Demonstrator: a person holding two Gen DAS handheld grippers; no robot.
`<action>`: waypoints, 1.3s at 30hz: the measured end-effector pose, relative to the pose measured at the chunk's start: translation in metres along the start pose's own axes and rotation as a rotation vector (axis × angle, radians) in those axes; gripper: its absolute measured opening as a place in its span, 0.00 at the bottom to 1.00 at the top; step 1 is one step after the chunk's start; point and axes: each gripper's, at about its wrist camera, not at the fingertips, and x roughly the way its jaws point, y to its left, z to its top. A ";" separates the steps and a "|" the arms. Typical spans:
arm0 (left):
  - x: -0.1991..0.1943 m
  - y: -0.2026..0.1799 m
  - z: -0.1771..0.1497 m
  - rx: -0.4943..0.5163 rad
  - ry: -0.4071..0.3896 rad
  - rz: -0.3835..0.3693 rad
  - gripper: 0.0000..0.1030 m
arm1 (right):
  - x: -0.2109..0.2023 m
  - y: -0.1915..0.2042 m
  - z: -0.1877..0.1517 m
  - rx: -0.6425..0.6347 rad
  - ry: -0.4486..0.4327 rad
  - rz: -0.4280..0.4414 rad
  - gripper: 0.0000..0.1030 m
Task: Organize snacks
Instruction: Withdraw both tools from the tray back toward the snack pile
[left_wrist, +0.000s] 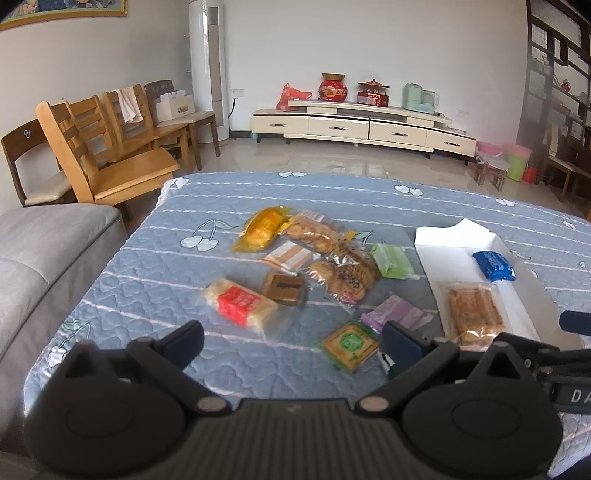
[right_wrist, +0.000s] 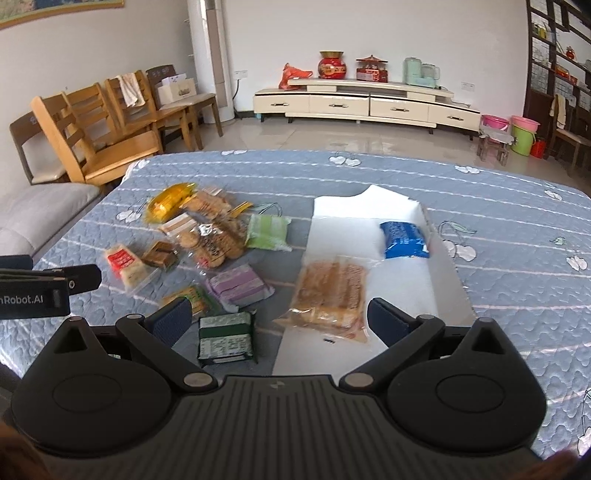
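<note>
Several wrapped snacks lie in a loose pile on the blue quilted table (left_wrist: 207, 354): a yellow pack (left_wrist: 263, 229), biscuit bags (left_wrist: 343, 269), a red-labelled pack (left_wrist: 240, 302), a green pack (left_wrist: 393, 260), a purple pack (left_wrist: 395, 314) and a green-and-yellow pack (left_wrist: 349, 345). A white tray (right_wrist: 417, 288) on the right holds a blue pack (right_wrist: 404, 240) and a biscuit bag (right_wrist: 330, 295). My left gripper (left_wrist: 291, 343) is open and empty, above the table's near side. My right gripper (right_wrist: 279, 319) is open and empty, over a dark green pack (right_wrist: 227, 338) and the tray's near end.
A grey sofa (left_wrist: 44, 258) flanks the table on the left. Wooden chairs (left_wrist: 110, 155) stand behind it. A TV cabinet (left_wrist: 362, 125) lines the far wall. Buckets (right_wrist: 521, 134) and a shelf unit stand at the right.
</note>
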 end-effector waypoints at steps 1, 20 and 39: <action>0.000 0.002 -0.001 -0.003 0.002 -0.003 0.99 | -0.001 0.002 -0.001 -0.004 0.003 0.004 1.00; 0.009 0.028 -0.013 -0.035 0.020 -0.002 0.99 | 0.022 0.022 -0.009 -0.044 0.057 0.041 1.00; 0.058 0.081 -0.025 -0.171 0.093 0.027 0.99 | 0.048 0.028 -0.026 -0.044 0.111 0.082 1.00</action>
